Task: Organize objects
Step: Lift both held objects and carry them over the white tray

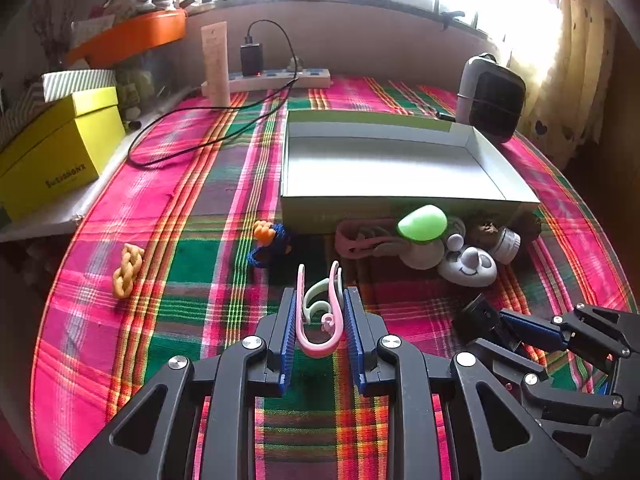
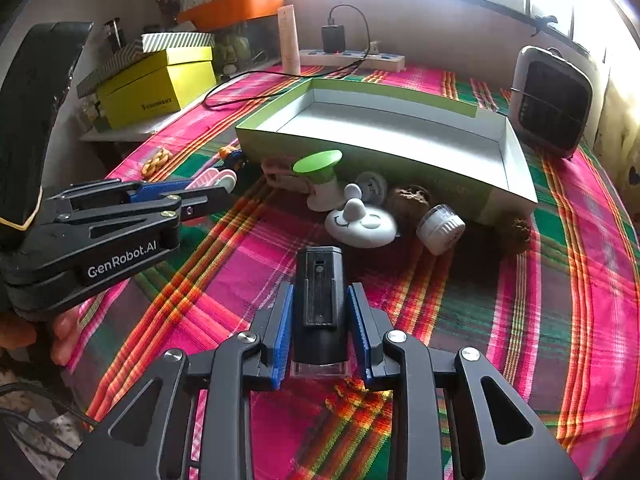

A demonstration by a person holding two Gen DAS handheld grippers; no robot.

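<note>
The left gripper (image 1: 320,316) pinches a pink clip (image 1: 318,320) between its blue pads. The clip is a long U-shaped loop of pink plastic, and a pale mint hook (image 1: 316,294) of the same kind is nested inside it; both stand above the plaid tablecloth (image 1: 180,264).

The right gripper (image 2: 320,320) is pressed onto a black box-shaped device (image 2: 320,300). It is matte black, with a raised panel on top and a clear plastic base at the near end.

Behind them lies an open shallow box (image 1: 400,200), white inside with green walls, with nothing in it. Just before its front wall lie a green-capped mushroom toy (image 1: 422,224), a white mouse-shaped item (image 1: 468,266), a small white jar (image 1: 506,245) and a pink clip-like thing (image 1: 360,240). More to the left lie a blue and orange knitted piece (image 1: 272,240) and a yellow braided piece (image 1: 127,270).
</note>
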